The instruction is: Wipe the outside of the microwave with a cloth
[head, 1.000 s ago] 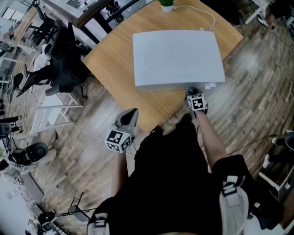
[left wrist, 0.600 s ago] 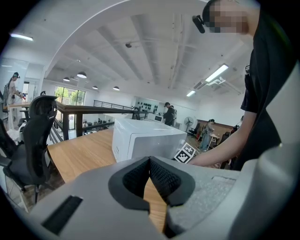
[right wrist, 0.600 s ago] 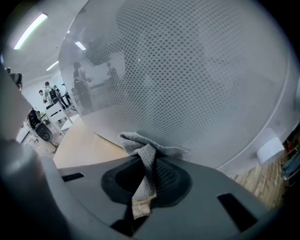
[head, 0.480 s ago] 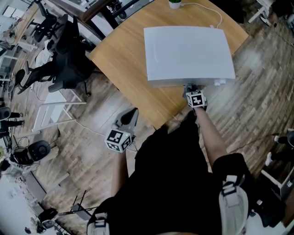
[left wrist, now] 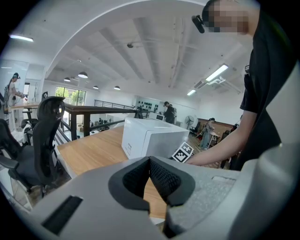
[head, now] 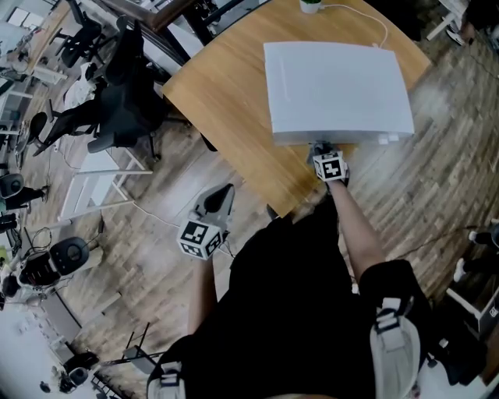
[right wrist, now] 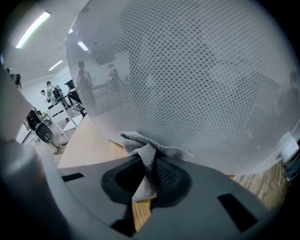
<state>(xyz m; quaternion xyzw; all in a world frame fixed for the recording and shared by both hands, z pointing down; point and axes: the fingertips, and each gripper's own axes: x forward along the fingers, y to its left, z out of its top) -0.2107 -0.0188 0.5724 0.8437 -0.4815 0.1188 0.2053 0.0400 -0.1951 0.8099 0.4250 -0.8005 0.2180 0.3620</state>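
Observation:
A white microwave stands on a wooden table. My right gripper is at its front face, near the bottom edge, shut on a grey cloth. The cloth is bunched against the dotted door, which fills the right gripper view. My left gripper hangs shut and empty off the table's near-left side, well away from the microwave; its jaws meet with nothing between them.
A black office chair stands left of the table. A white cable runs from the microwave's back toward a small plant pot. White frames and gear lie on the wooden floor at left. Several people stand far off.
The head view has shifted, so the table and microwave sit further right and up. My right gripper stays at the microwave's front lower edge with the cloth. The left gripper has not moved.

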